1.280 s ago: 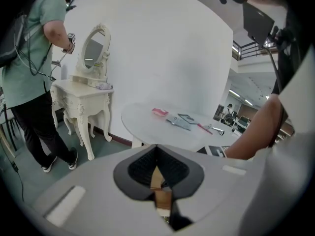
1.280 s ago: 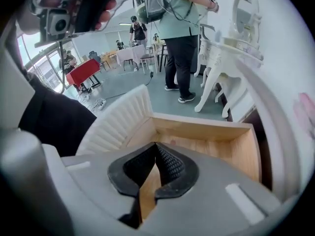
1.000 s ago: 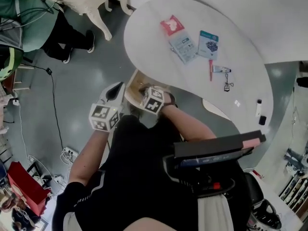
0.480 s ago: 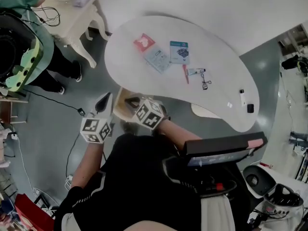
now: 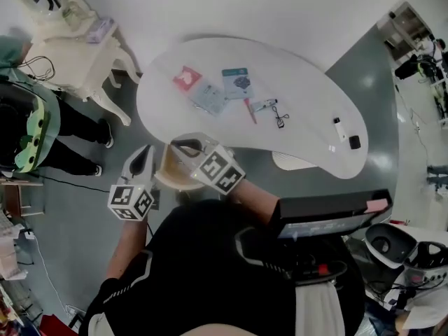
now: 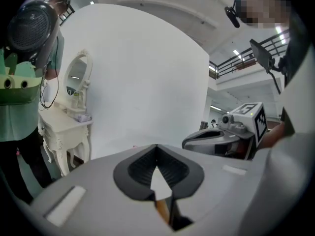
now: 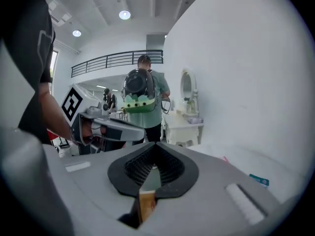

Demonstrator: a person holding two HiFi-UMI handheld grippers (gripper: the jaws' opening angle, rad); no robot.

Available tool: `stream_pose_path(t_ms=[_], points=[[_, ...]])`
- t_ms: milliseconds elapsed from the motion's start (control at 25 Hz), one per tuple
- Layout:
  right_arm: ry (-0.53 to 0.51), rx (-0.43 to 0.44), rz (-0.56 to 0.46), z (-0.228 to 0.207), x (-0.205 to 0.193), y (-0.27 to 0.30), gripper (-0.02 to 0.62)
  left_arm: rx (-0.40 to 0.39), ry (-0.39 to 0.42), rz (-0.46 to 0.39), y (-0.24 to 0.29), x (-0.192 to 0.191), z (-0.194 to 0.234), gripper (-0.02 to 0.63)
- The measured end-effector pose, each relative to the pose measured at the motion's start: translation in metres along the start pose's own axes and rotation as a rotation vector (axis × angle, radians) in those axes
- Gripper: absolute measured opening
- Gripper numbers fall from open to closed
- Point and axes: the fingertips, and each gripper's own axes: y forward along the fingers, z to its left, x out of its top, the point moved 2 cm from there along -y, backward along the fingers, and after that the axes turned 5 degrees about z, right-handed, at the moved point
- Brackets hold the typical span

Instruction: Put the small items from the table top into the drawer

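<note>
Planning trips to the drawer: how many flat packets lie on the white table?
3, grouped at the table's left end in the head view: a red packet, a pale blue packet just beside it, and a teal packet to their right. None seems hidden.

The table (image 5: 308, 110) top is white and smooth, with a soft sheen. The drawer (image 5: 170, 171) looks like pale wood. The left gripper (image 6: 157, 170) and the right gripper (image 7: 155, 170) have matt grey plastic shells and black ribbed pads (image 6: 139, 168). The floor (image 5: 381, 96) is glossy grey.
</note>
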Motion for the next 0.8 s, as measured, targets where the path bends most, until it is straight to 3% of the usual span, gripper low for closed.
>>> stream_pose_path(t_ms=[280,800], points=[[0.028,-0.091,-0.148,-0.015,0.037,-0.040,0.002,-0.031,0.008,-0.067,-0.002,0.029,-0.008,-0.002],[0.021,-0.155,-0.199,-0.028,0.044,-0.053,0.000,-0.057,0.049,-0.106,0.002,0.051,-0.019,-0.002]])
